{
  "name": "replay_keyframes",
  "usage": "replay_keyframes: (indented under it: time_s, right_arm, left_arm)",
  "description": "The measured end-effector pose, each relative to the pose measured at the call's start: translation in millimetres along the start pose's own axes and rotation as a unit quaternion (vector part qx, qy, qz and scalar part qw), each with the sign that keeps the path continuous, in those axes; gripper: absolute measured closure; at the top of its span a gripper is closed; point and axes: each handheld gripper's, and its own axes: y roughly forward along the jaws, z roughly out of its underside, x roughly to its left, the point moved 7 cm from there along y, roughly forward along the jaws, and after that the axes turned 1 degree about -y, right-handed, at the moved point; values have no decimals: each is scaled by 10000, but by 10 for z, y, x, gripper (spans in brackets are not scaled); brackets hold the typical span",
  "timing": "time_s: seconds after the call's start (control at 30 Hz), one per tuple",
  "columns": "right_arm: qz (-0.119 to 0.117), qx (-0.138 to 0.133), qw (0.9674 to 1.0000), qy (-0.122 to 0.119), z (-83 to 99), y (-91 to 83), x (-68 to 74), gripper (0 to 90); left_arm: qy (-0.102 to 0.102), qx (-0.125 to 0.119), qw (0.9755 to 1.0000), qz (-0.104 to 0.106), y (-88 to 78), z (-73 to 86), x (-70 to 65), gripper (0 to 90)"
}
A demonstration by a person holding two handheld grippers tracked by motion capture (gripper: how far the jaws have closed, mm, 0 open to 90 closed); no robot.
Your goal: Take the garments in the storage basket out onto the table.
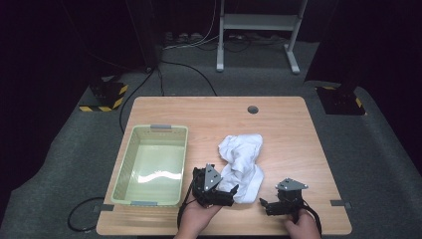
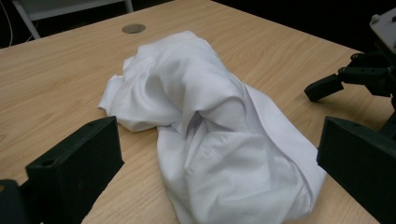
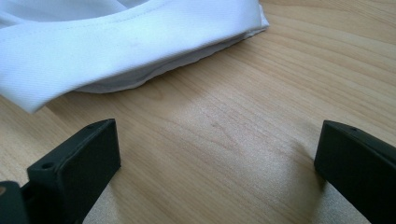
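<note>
On the table, crumpled white cloth, green basket beside; left tool spread wide

Each gripper, left and right, is showing black blocky jaws with small screw holes, a grey three-cornered plate on top, and a black cable trailing behind.

The left gripper is held low in the person's left hand with its jaws spread wide, while the right gripper, gripped from behind by the right hand, is likewise held low, jaws parted and pointed toward the left gripper.
</note>
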Motion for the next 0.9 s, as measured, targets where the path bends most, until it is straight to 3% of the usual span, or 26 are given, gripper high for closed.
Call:
replay_keyframes:
  time_s: [0.2,0.5,0.63,0.9]
  right_arm:
    - [0,0,10000,0,0,0,0,0]
    - [2,1,10000,0,0,0,1,0]
    - [2,1,10000,0,0,0,1,0]
    - [2,3,10000,5,0,0,2,0]
  left_arm:
    - [14,153,9998,81,-7,247,-50,3]
    - [302,388,9987,117,18,631,-146,3]
    - [518,655,9965,-26,39,781,-149,4]
    - [907,974,9909,-218,88,825,-193,4]
